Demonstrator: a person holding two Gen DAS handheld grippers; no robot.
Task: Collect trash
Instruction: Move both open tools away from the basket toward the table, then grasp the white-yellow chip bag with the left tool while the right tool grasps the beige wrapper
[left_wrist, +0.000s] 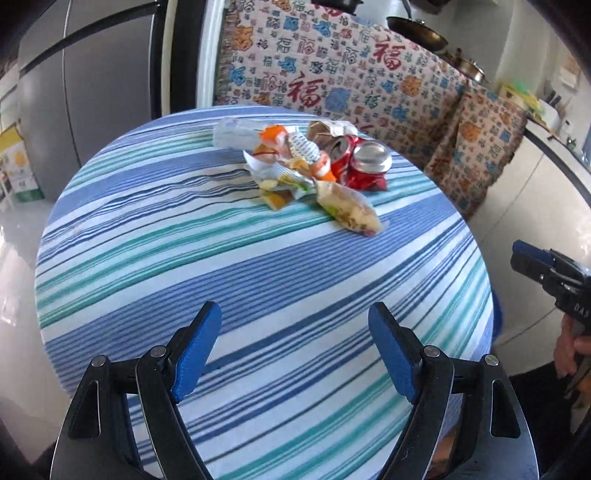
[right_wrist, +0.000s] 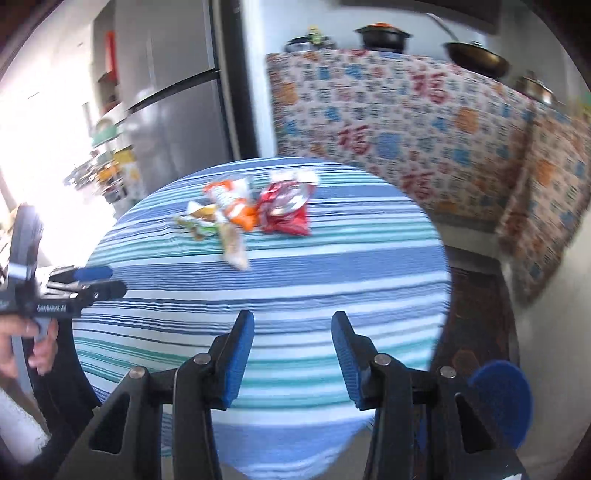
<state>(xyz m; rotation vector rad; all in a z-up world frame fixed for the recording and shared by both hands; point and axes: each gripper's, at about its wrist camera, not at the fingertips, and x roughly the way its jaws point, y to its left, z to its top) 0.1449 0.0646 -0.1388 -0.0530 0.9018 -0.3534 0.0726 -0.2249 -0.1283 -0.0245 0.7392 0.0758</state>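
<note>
A pile of trash (left_wrist: 303, 162) lies at the far side of a round table with a blue and teal striped cloth (left_wrist: 236, 280). It holds crushed red cans (left_wrist: 364, 162), orange and white wrappers (left_wrist: 291, 147), a yellowish snack packet (left_wrist: 349, 212) and a pale plastic sleeve (left_wrist: 236, 133). The right wrist view shows the same pile (right_wrist: 247, 206), blurred. My left gripper (left_wrist: 295, 317) is open and empty above the near part of the table. My right gripper (right_wrist: 293, 328) is open and empty over the table's near edge. Each gripper shows in the other's view, the right (left_wrist: 546, 269) and the left (right_wrist: 92, 280).
A cabinet draped in a patterned cloth (left_wrist: 369, 81) stands behind the table with pans (left_wrist: 417, 31) on top. A grey fridge (left_wrist: 92, 81) is at the back left. A round blue object (right_wrist: 500, 402) sits low at the right, beside the table.
</note>
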